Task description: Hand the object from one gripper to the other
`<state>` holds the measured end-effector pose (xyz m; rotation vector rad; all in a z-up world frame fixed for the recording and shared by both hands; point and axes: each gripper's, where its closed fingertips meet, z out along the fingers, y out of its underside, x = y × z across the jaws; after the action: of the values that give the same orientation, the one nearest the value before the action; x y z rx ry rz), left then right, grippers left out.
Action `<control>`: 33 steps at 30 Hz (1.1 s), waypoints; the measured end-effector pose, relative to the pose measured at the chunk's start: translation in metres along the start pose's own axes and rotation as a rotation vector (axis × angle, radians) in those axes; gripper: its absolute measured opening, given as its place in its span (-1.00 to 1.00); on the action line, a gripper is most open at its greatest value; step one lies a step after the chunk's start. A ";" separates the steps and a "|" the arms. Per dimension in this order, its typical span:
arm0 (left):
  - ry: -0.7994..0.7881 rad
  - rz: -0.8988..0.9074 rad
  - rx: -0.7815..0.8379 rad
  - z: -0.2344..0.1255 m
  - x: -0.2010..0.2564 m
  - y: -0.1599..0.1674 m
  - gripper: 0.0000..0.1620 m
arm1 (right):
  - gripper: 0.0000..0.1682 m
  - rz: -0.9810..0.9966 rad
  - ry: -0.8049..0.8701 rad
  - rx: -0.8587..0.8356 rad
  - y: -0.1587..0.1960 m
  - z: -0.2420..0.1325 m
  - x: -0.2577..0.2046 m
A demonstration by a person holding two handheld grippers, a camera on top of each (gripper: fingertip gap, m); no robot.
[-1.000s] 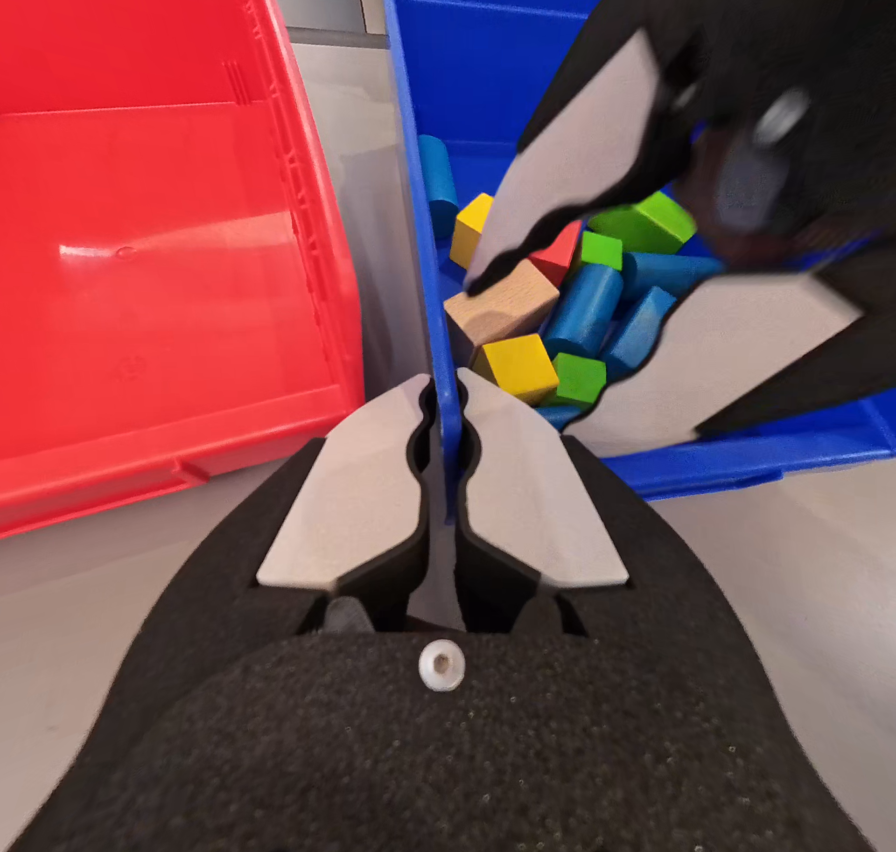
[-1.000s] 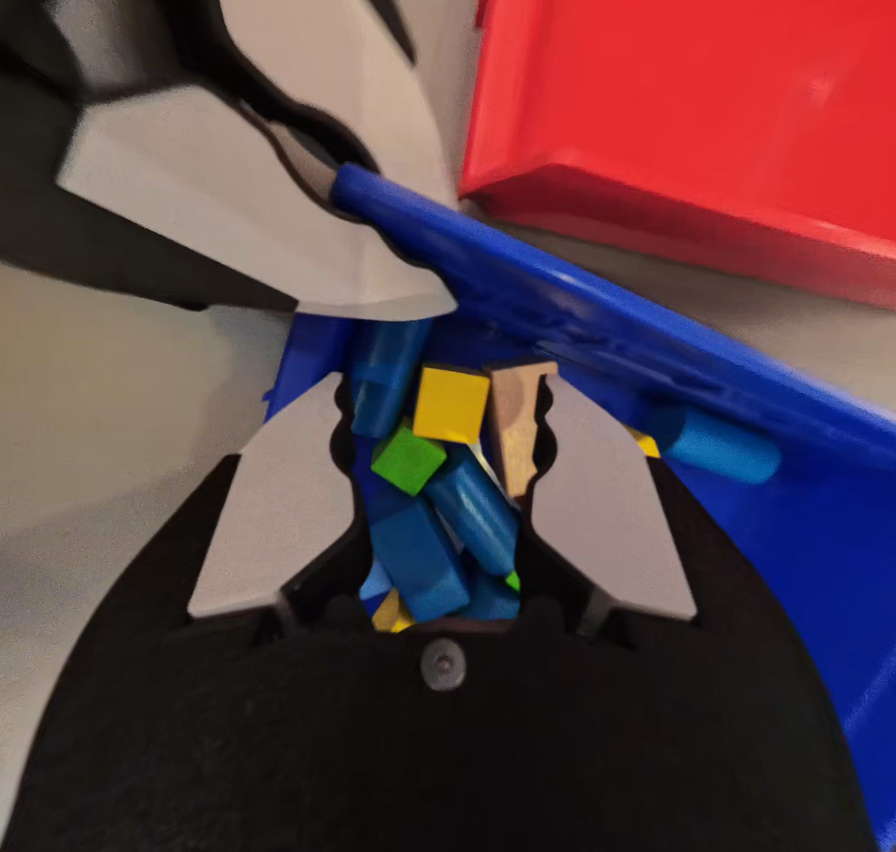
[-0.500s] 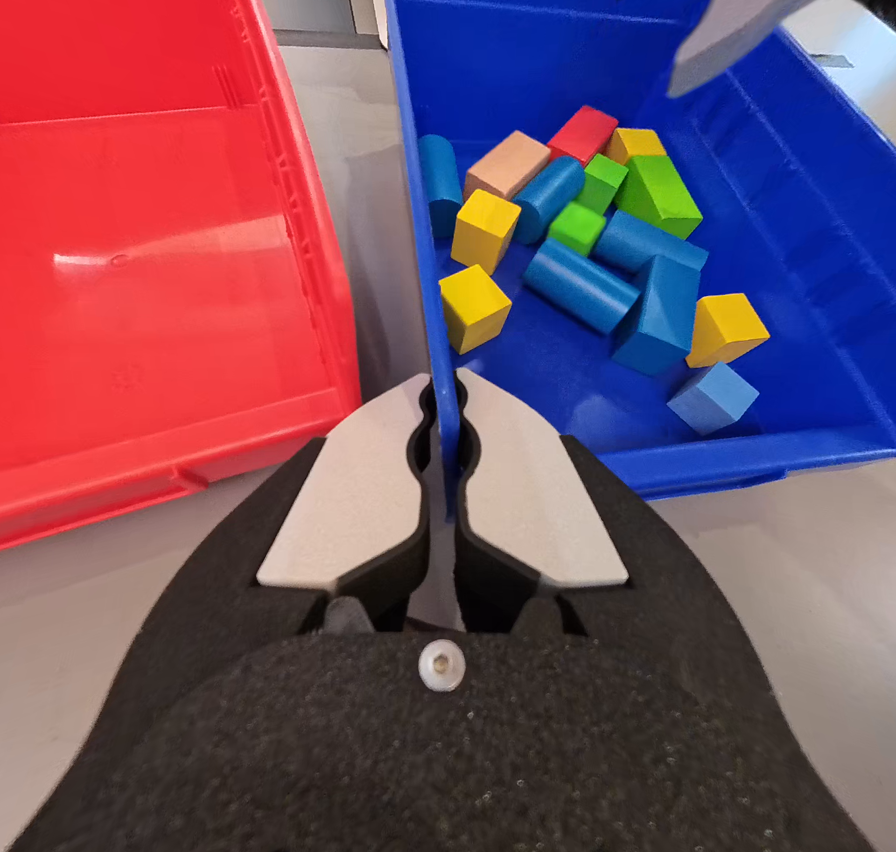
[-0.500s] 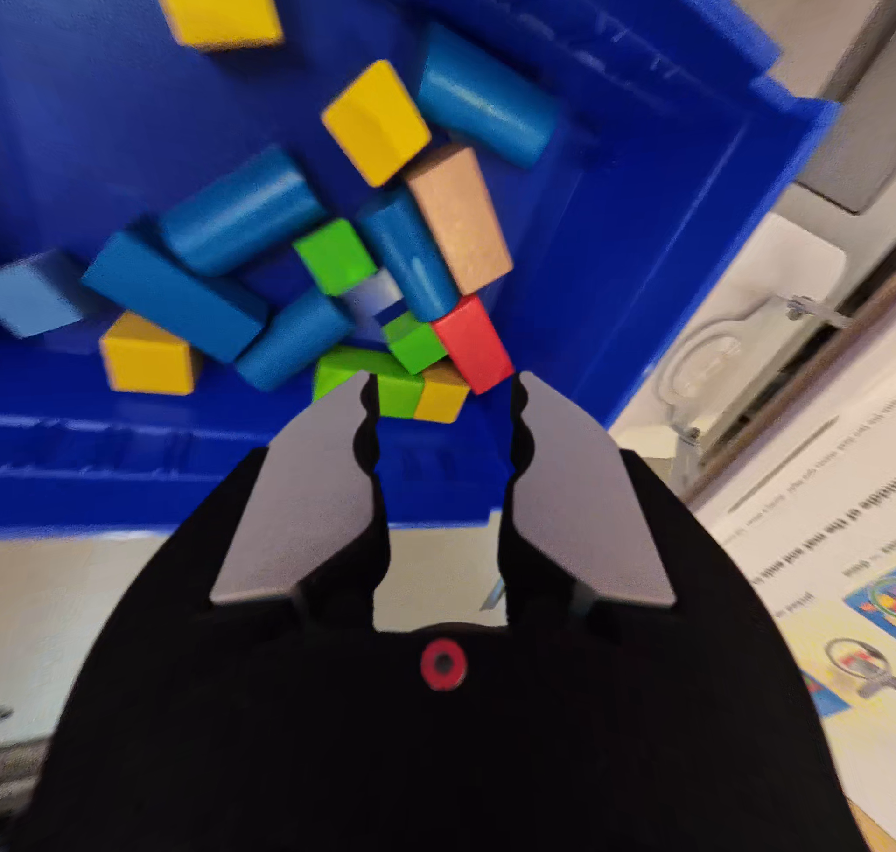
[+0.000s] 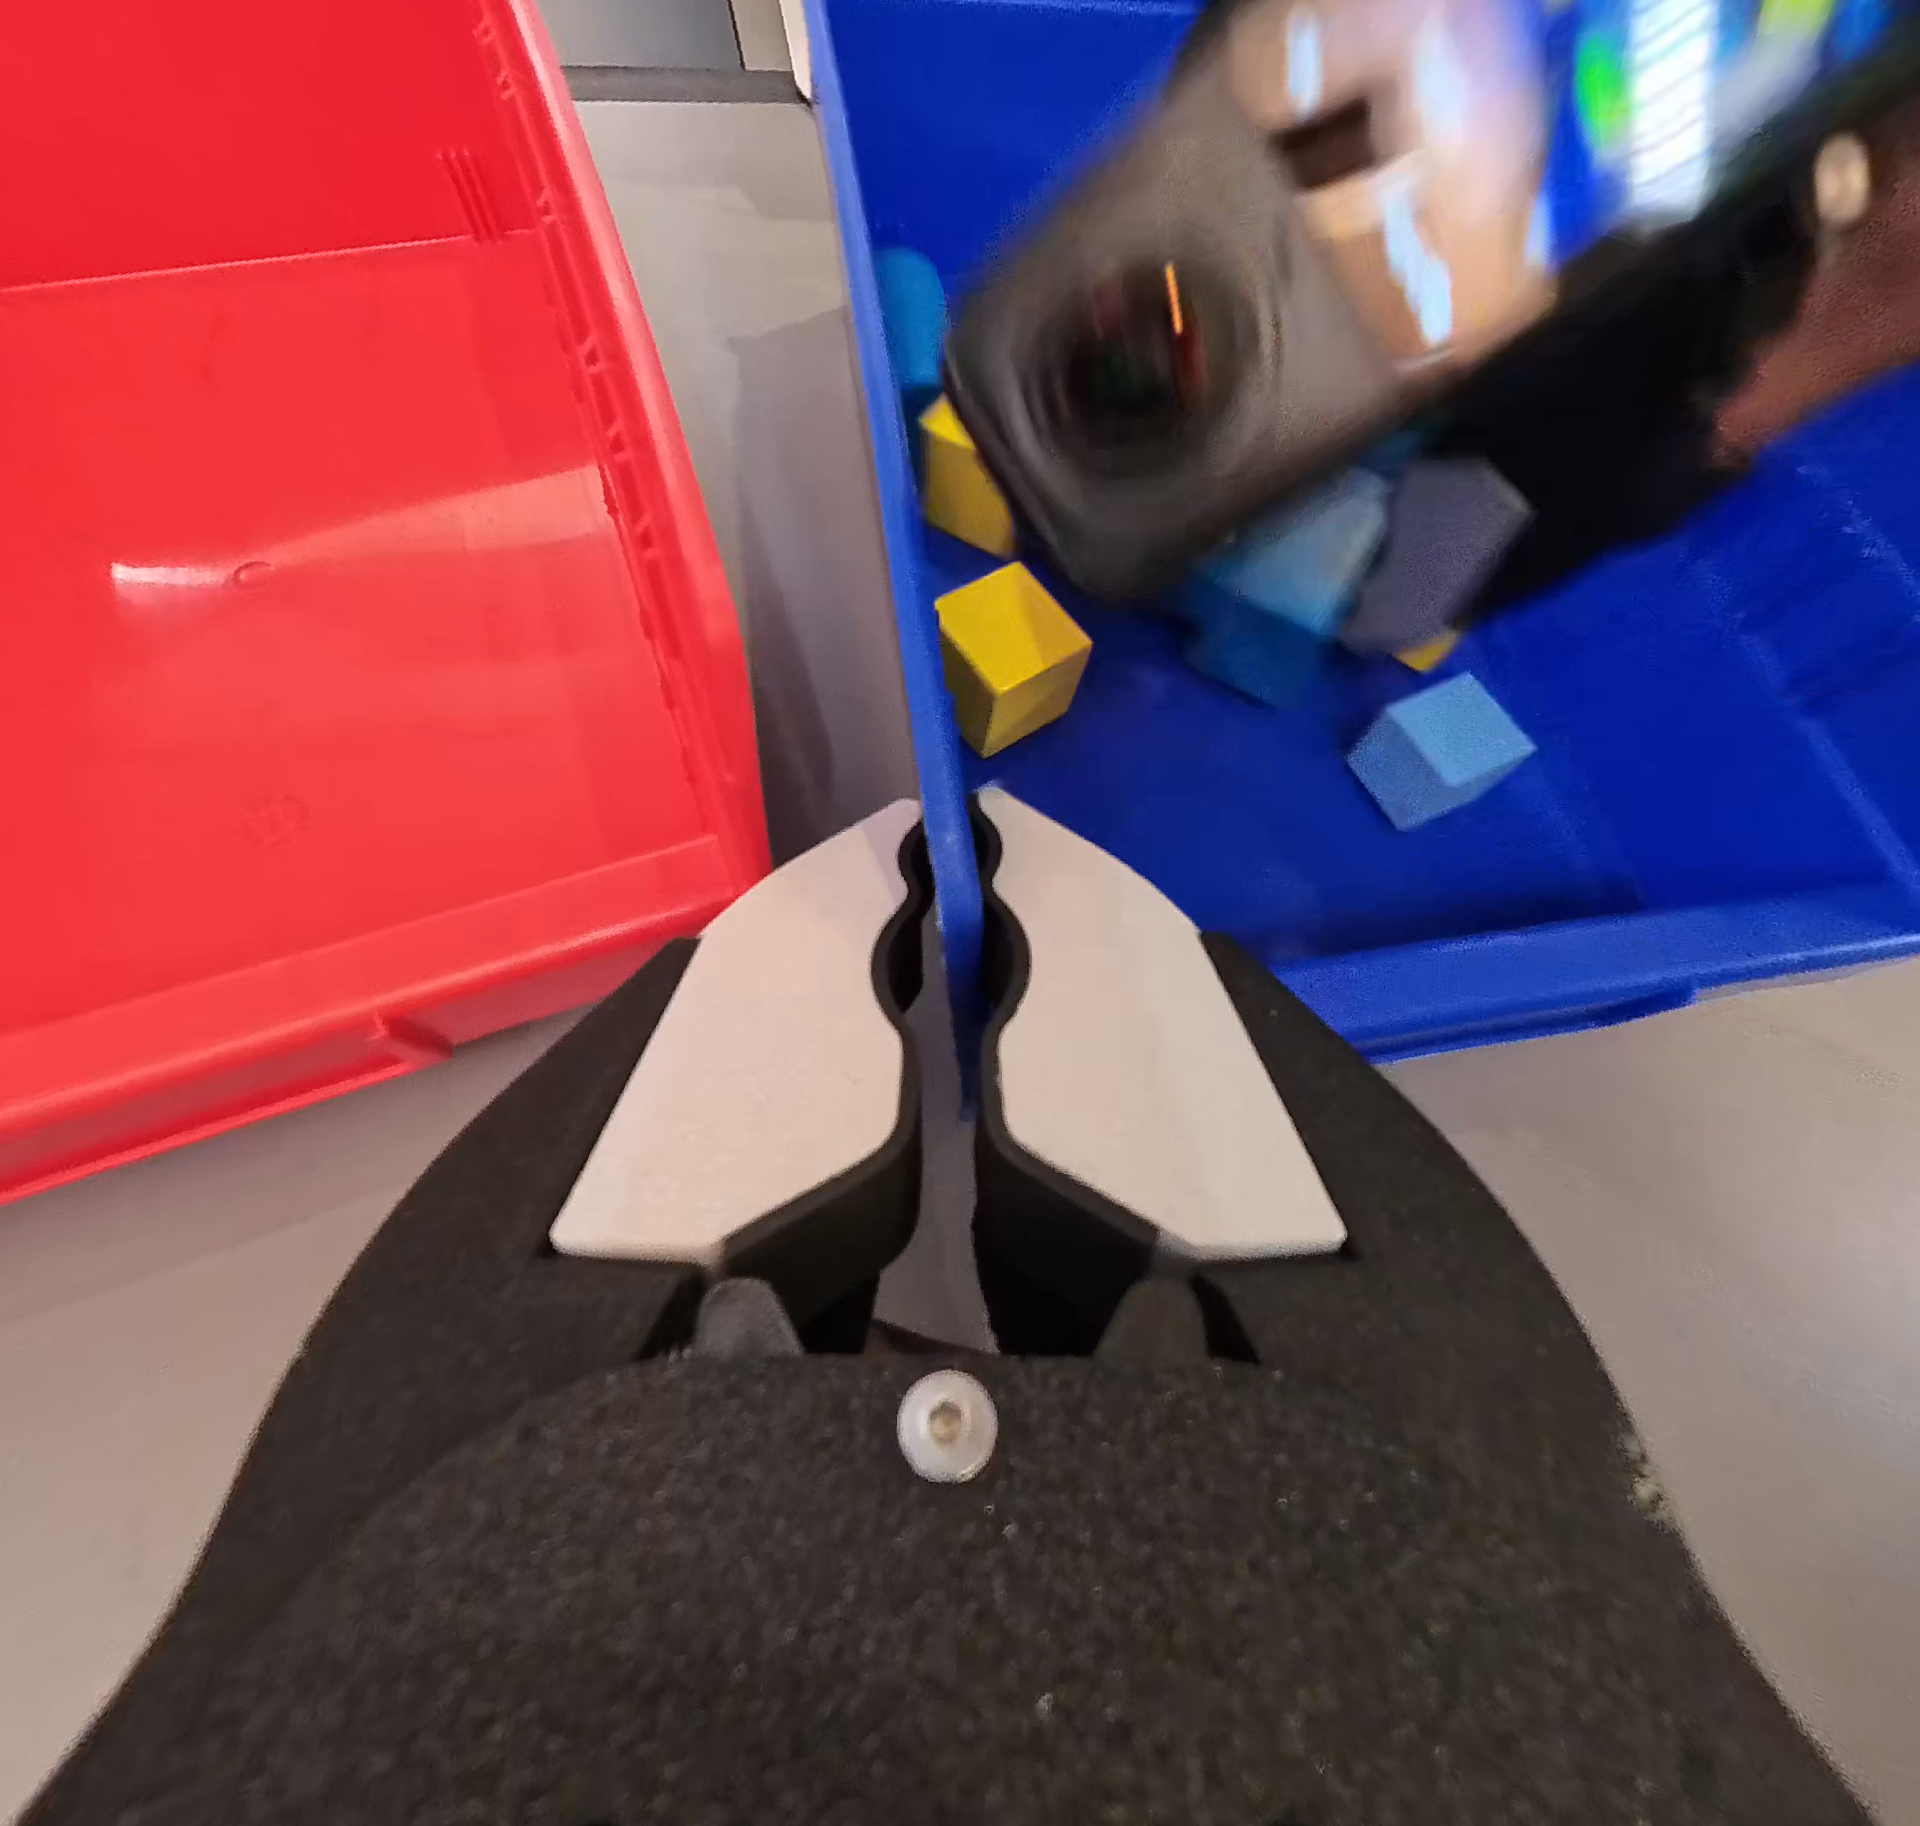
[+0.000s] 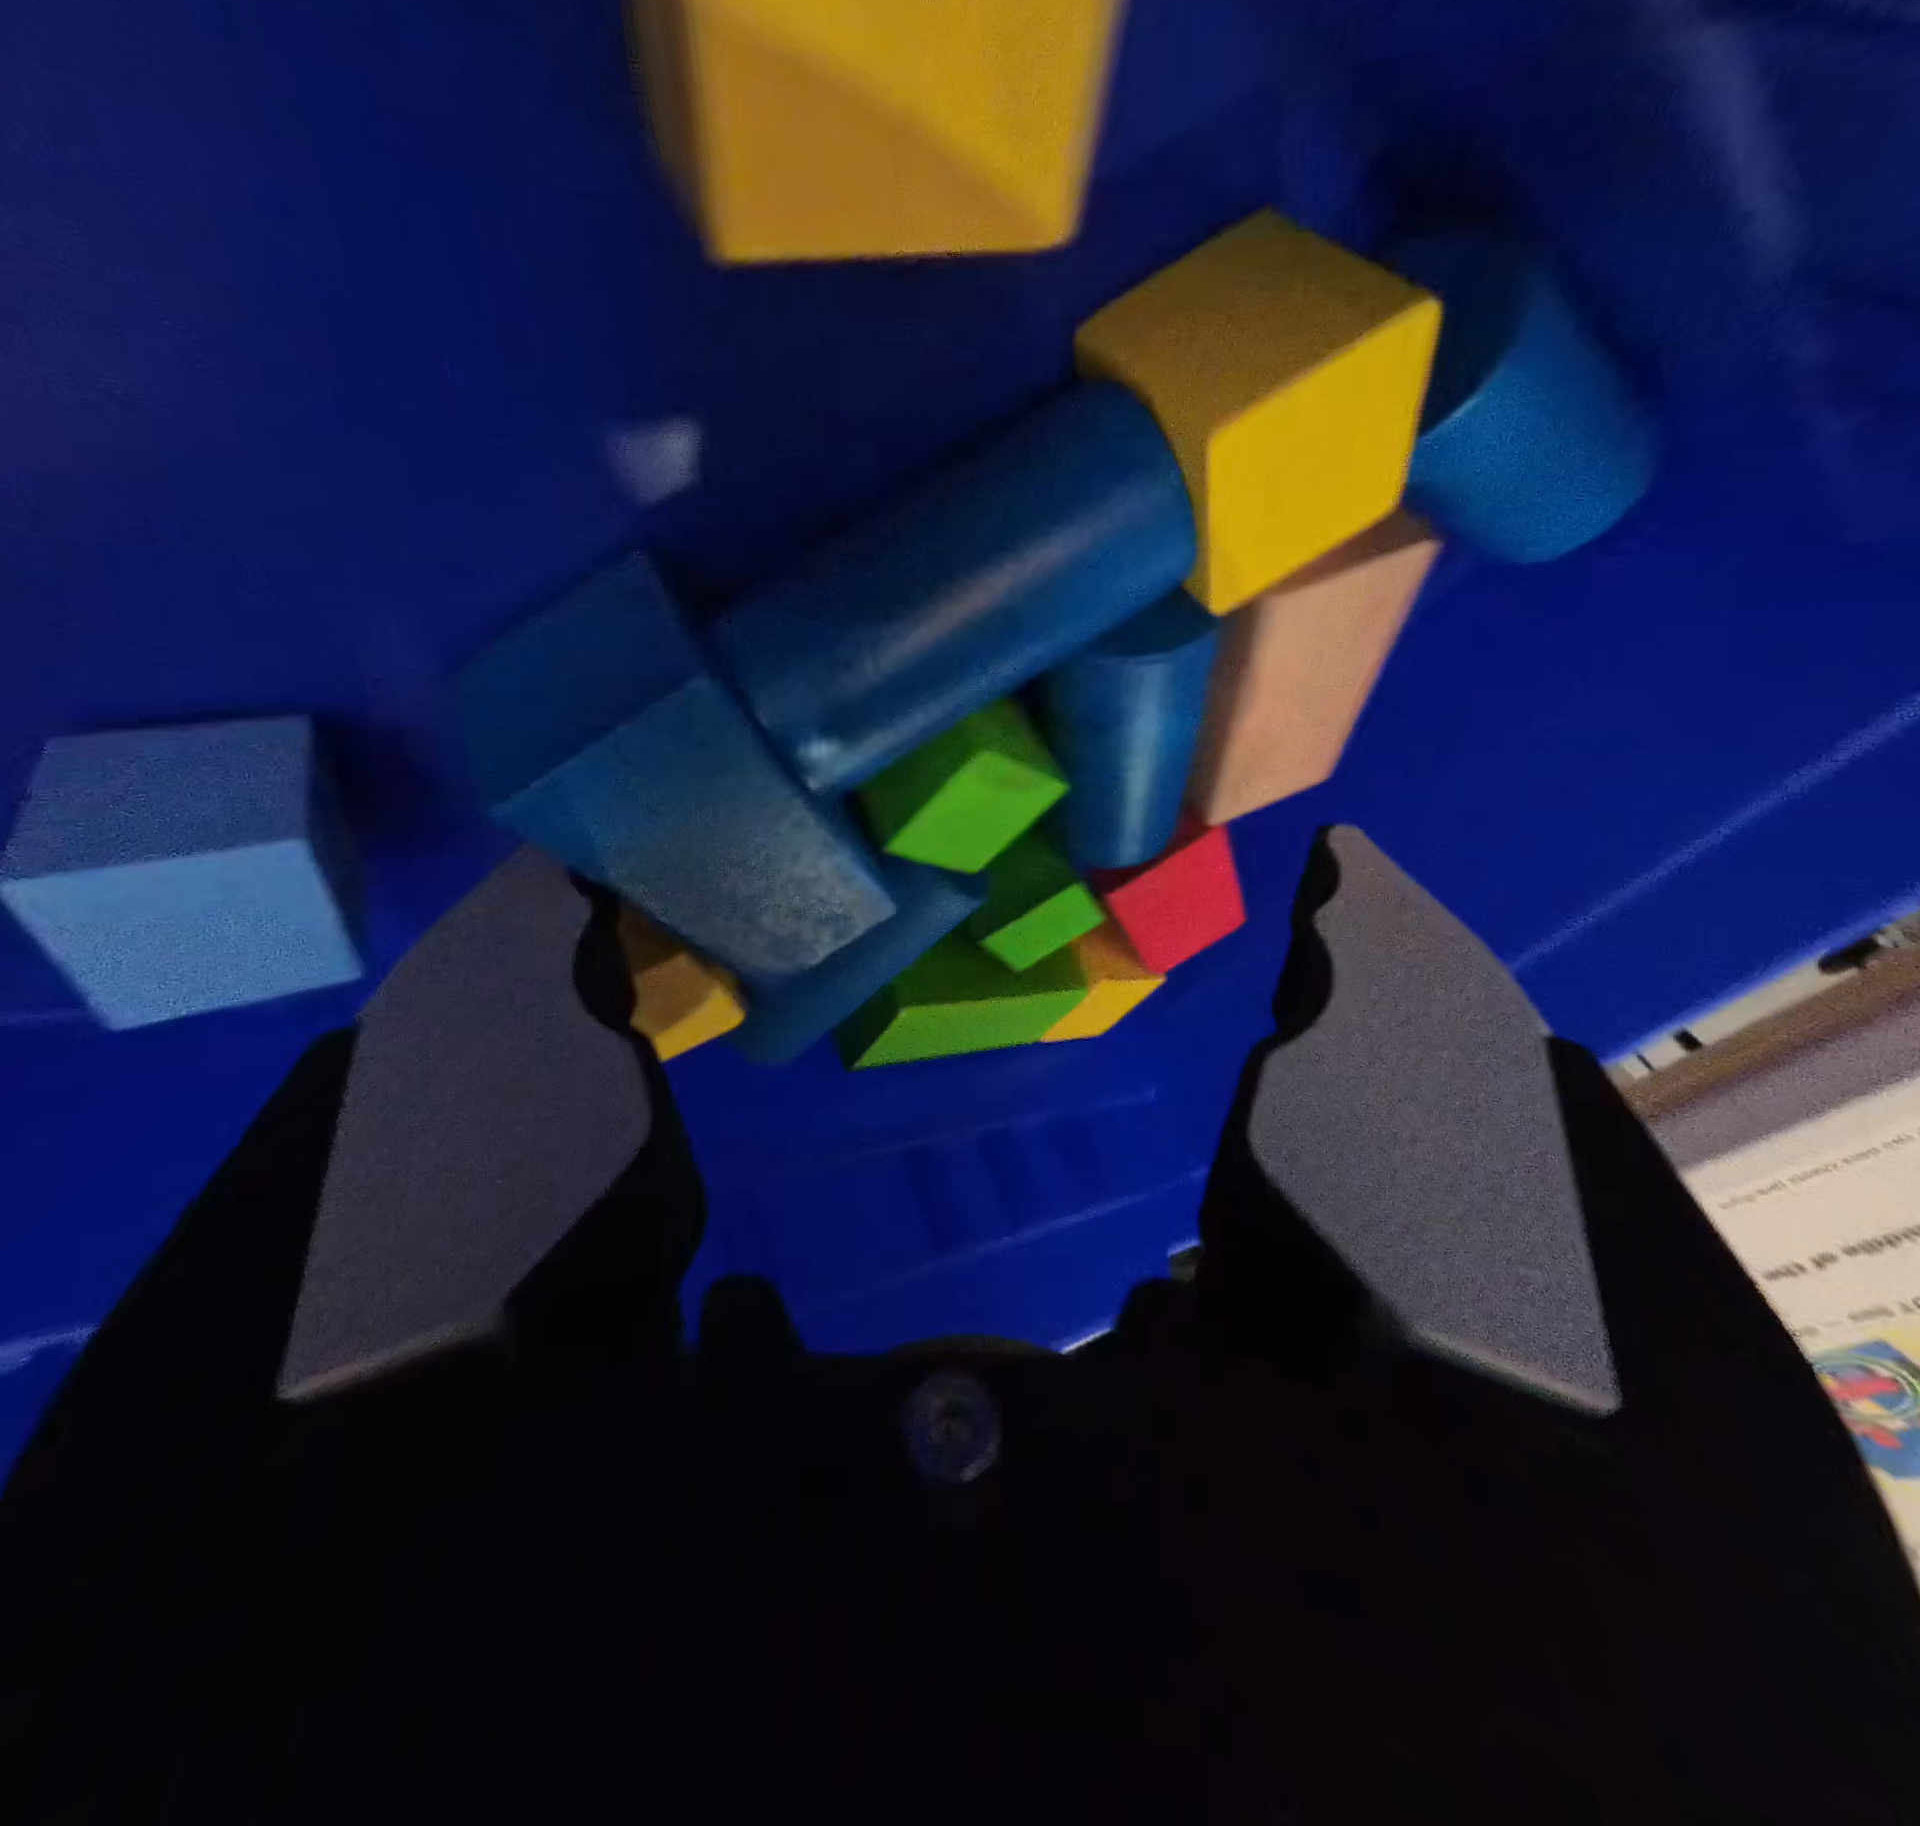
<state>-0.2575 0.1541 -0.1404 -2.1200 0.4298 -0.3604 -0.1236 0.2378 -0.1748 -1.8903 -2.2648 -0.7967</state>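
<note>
Right wrist view: blue bin [image 6: 260,322] with coloured blocks [image 6: 966,737].

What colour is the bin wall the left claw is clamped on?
Blue. The left claw grips the bin wall, clearest in the left wrist view.

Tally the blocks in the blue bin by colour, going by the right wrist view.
Yellow blocks: 4
Green blocks: 3
Dark blue blocks: 5
Light blue block: 1
Red block: 1
Plain wood block: 1
Total: 15
</note>
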 end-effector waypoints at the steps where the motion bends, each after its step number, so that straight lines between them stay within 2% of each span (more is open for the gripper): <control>1: -0.003 0.000 0.002 0.000 0.000 0.000 -0.94 | 0.57 0.072 0.049 0.082 -0.008 -0.004 0.022; 2: -0.012 0.000 0.004 0.000 -0.002 0.000 -0.94 | 0.74 0.141 0.071 0.126 -0.010 -0.008 0.039; 3: -0.025 0.005 0.006 0.001 -0.004 -0.001 -0.94 | 0.74 0.173 0.056 0.147 -0.010 -0.012 0.046; 4: -0.038 0.015 0.009 0.001 -0.005 -0.001 -0.93 | 0.73 0.178 0.131 0.155 -0.007 -0.018 0.060; 5: -0.047 0.026 0.009 0.001 -0.006 -0.001 -0.92 | 0.32 0.174 0.281 0.149 0.000 -0.029 0.081; 6: -0.051 0.033 0.010 0.001 -0.006 -0.001 -0.91 | -0.43 0.182 0.439 0.206 0.002 -0.048 0.102; 7: -0.052 0.032 0.010 0.001 -0.006 -0.001 -0.91 | -0.60 0.171 0.471 0.322 -0.003 -0.064 0.106; 9: -0.051 0.018 0.012 0.001 -0.005 -0.001 -0.91 | -0.40 0.217 0.388 0.484 -0.008 -0.078 0.101; 11: -0.048 0.006 0.016 0.001 -0.005 -0.002 -0.92 | -0.13 0.312 0.243 0.469 -0.004 -0.062 0.092; 14: -0.048 0.006 0.016 0.002 -0.004 -0.002 -0.92 | 0.07 0.477 0.047 0.488 -0.012 -0.032 0.087; 15: -0.049 0.008 0.016 0.002 -0.004 -0.002 -0.92 | 0.09 0.524 -0.012 0.518 -0.019 -0.026 0.088; 17: -0.050 0.011 0.014 0.002 -0.004 -0.002 -0.92 | 0.24 0.571 -0.104 0.586 -0.038 -0.015 0.091; 18: -0.049 0.011 0.014 0.002 -0.004 -0.002 -0.92 | 0.29 0.566 -0.128 0.577 -0.043 -0.005 0.090; 21: -0.047 0.005 0.015 0.002 -0.005 -0.002 -0.92 | 0.68 0.586 -0.312 0.537 -0.055 0.025 0.069; 22: -0.047 0.004 0.016 0.002 -0.005 -0.002 -0.92 | 0.67 0.558 -0.312 0.498 -0.052 0.031 0.062; 23: -0.049 0.007 0.016 0.003 -0.005 -0.002 -0.93 | 0.63 0.540 -0.394 0.451 -0.051 0.032 0.046; 24: -0.054 0.009 0.014 0.003 -0.005 -0.003 -0.94 | 0.73 0.572 -0.505 0.418 -0.054 0.029 0.029; 26: -0.054 0.011 0.016 0.003 -0.005 -0.003 -0.94 | 0.49 0.464 -0.592 0.422 -0.057 0.004 0.005; 28: -0.049 0.006 0.016 0.002 -0.005 -0.003 -0.95 | 0.25 0.398 -0.761 0.423 -0.058 -0.032 -0.027; 29: -0.047 0.008 0.016 0.002 -0.005 -0.003 -0.95 | 0.28 0.360 -0.769 0.353 -0.047 -0.040 -0.039; 30: -0.043 0.006 0.014 0.003 -0.005 -0.003 -0.95 | 0.01 0.303 -0.729 0.292 -0.032 -0.045 -0.043; 31: -0.041 0.003 0.015 0.002 -0.005 -0.003 -0.94 | -0.43 0.251 -0.688 0.255 -0.018 -0.049 -0.043; 32: -0.041 0.002 0.015 0.003 -0.005 -0.003 -0.94 | -0.72 0.224 -0.675 0.233 -0.007 -0.056 -0.042; 33: -0.041 0.002 0.015 0.003 -0.005 -0.003 -0.94 | -0.79 0.254 -0.616 0.197 0.004 -0.058 -0.036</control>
<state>-0.2606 0.1597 -0.1400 -2.1089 0.4041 -0.3174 -0.1266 0.1802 -0.1375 -2.4960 -2.1947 0.0621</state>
